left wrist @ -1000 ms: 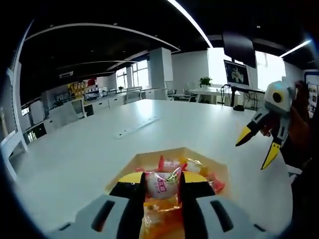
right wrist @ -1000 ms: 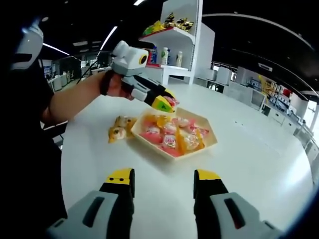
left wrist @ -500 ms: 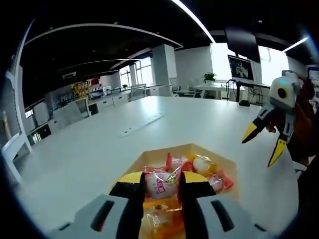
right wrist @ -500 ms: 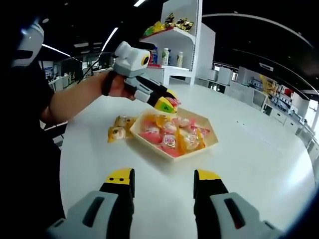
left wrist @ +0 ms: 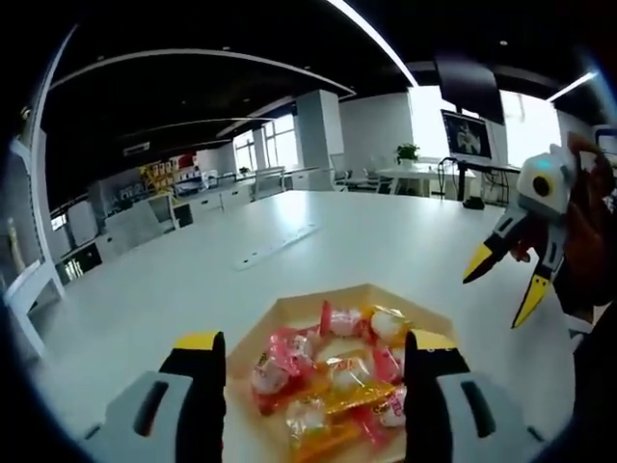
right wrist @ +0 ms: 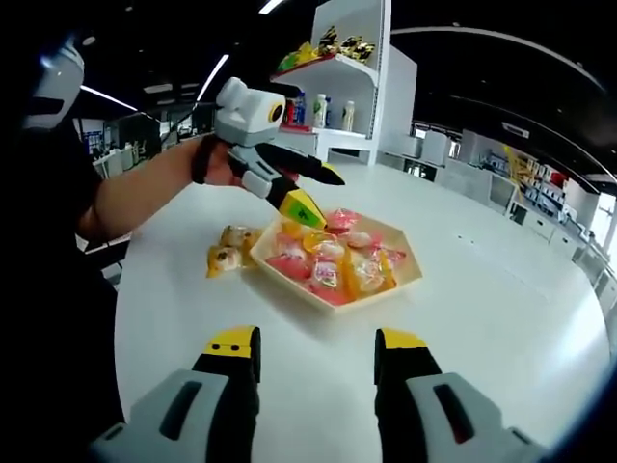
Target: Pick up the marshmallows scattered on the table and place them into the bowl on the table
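Observation:
A hexagonal wooden bowl [left wrist: 253, 333] [right wrist: 409, 276] sits on the white table, holding several wrapped marshmallows [left wrist: 333, 378] [right wrist: 334, 257] in pink, orange and white. My left gripper [left wrist: 313, 371] [right wrist: 326, 200] hangs just over the bowl's near-left side, open, with nothing between its jaws. Two loose marshmallows [right wrist: 229, 249] lie on the table just left of the bowl. My right gripper [right wrist: 316, 352] [left wrist: 492, 303] stands open and empty, held back from the bowl above bare table.
The person's arm [right wrist: 125, 198] reaches in from the left behind the left gripper. A white shelf [right wrist: 333, 82] with goods stands beyond the table. A long slot [left wrist: 270, 246] runs across the tabletop [left wrist: 145, 309] past the bowl. Desks and chairs fill the far room.
My left gripper has opened, and the pink-labelled marshmallow it held now lies in the bowl with the others. The right gripper has stayed put.

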`<action>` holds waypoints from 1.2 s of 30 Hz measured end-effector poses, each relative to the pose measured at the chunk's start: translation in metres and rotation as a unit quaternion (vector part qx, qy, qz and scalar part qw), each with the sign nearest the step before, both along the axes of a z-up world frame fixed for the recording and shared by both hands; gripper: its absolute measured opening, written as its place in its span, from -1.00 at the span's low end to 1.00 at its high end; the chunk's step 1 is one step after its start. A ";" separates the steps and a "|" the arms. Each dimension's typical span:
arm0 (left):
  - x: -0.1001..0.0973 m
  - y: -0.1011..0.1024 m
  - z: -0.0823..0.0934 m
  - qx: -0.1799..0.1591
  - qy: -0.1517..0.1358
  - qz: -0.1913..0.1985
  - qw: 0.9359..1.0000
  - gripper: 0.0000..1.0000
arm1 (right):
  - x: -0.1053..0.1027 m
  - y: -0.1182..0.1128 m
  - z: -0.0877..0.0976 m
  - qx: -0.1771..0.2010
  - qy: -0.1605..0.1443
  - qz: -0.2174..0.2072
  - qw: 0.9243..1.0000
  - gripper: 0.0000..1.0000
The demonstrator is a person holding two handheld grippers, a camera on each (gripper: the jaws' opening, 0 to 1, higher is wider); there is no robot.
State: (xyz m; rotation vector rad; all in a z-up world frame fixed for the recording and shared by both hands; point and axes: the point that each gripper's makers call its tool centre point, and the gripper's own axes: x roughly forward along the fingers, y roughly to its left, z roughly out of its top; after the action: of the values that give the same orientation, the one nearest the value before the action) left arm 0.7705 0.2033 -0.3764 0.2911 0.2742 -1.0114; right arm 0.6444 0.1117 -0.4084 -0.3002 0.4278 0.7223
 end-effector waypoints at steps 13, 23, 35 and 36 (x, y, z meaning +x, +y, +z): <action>-0.010 0.010 0.008 0.015 -0.009 -0.005 1.000 0.48 | -0.001 0.000 -0.002 0.001 0.002 -0.001 1.000 -0.06; -0.014 0.014 0.004 0.027 -0.007 -0.005 1.000 0.48 | -0.002 -0.002 0.000 0.000 0.000 -0.004 1.000 -0.06; -0.022 0.026 0.002 0.047 -0.007 -0.003 0.999 0.48 | -0.003 -0.004 -0.001 0.000 0.001 -0.006 1.000 -0.06; -0.024 0.027 0.002 0.049 -0.008 -0.003 0.999 0.48 | -0.003 -0.004 -0.001 0.000 0.001 -0.006 1.000 -0.06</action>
State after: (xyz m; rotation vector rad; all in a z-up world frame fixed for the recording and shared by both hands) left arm 0.7469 0.2301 -0.3749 0.3886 0.3097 -1.0030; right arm 0.6413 0.1073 -0.4096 -0.2965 0.4307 0.7113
